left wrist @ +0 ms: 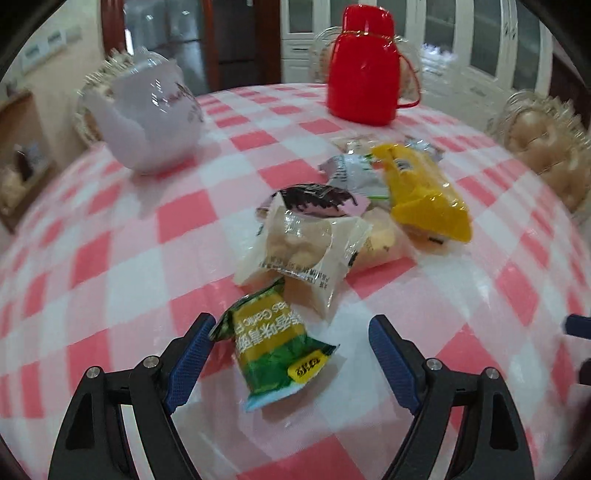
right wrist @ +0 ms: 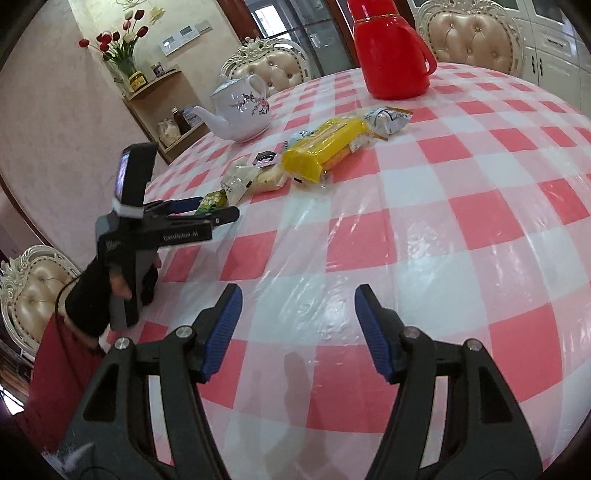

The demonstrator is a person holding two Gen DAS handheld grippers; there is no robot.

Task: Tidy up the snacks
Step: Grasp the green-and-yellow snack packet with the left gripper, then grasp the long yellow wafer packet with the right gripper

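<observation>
Left tongs (left wrist: 291, 336) open, straddling green-yellow snack packet (left wrist: 275, 349) flat on checked surface (left wrist: 110, 280), pads clear; its long axis runs near-far, tilted slightly left. Other snacks piled beyond, yellow packet (left wrist: 421, 192) angled far-left to near-right. Right tongs (right wrist: 297, 326) open, empty.

Table (right wrist: 461, 229): round, red-and-white check cloth under clear plastic film, film wrinkled and glossy near the middle.
Flask (right wrist: 391, 55): red, with handle, upright at far side of the table.
Teapot (right wrist: 242, 109): white, floral print, lid on, far left on the table, well apart from the flask; blurred in the left wrist view.
Chairs: cream, tufted backs with carved frames. One (right wrist: 271, 64) behind the teapot, one (right wrist: 474, 33) behind the flask, one (right wrist: 31, 291) at near left.
Shelf (right wrist: 166, 110): wooden corner unit at left wall, holding jars and bottles.
Vase of tulips (right wrist: 123, 48): red and white, top of shelf.
Cabinets (left wrist: 480, 48): white, glass doors, far wall.
</observation>
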